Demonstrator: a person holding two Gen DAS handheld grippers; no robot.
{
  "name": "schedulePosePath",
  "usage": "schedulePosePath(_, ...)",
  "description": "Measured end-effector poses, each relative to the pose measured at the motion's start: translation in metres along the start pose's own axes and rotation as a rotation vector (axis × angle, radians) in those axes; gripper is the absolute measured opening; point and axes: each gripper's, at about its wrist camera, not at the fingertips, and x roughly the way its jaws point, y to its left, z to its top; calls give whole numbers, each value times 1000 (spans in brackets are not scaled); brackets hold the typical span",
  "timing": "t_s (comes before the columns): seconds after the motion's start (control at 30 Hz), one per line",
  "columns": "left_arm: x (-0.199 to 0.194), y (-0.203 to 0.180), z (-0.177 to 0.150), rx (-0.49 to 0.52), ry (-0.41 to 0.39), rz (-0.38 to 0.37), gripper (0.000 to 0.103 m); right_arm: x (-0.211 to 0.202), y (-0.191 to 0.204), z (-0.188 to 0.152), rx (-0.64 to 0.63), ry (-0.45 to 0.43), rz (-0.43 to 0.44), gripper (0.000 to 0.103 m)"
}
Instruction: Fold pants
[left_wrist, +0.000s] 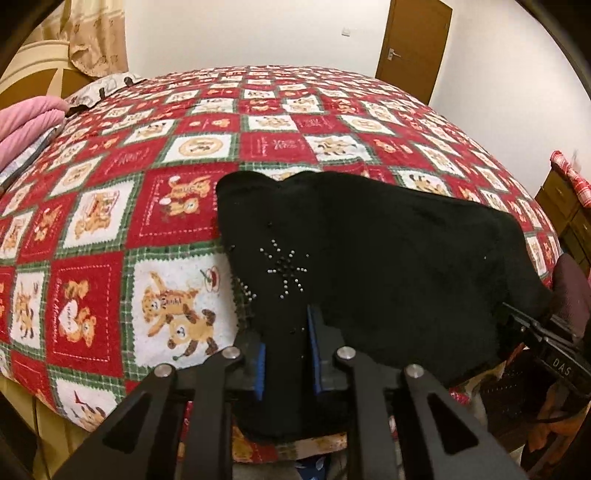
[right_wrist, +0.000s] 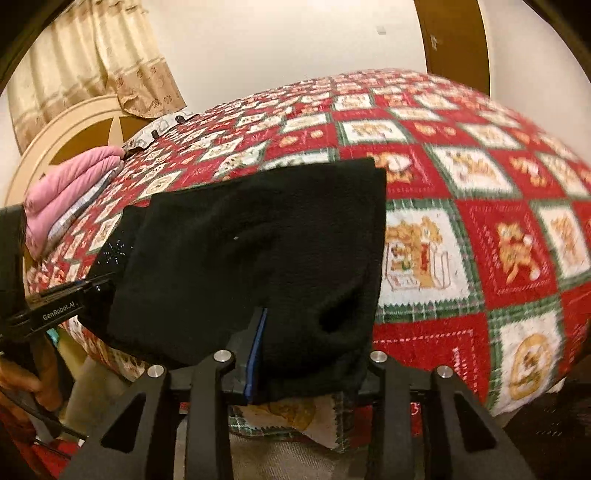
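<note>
Black pants (left_wrist: 369, 258) with a rhinestone star lie folded at the near edge of the bed; they also show in the right wrist view (right_wrist: 258, 240). My left gripper (left_wrist: 286, 354) is shut on the pants' near left edge, with fabric between its blue pads (left_wrist: 314, 343). My right gripper (right_wrist: 303, 350) is shut on the near right edge, and cloth drapes over its right finger. Each gripper shows in the other's view: the right one (left_wrist: 532, 325) and the left one (right_wrist: 74, 291).
The bed carries a red, white and green teddy-bear blanket (left_wrist: 166, 206). A pink folded quilt (left_wrist: 26, 125) lies at the far left. A headboard and curtain stand behind it. A brown door (left_wrist: 413, 48) is at the back. A wooden cabinet (left_wrist: 565, 206) stands at the right.
</note>
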Motion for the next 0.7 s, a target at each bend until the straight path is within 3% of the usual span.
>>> schedulePosePath(0.7, -39, -11, 14, -2, -84, -109, 16, -61, 25, 32, -25, -142, 57, 29)
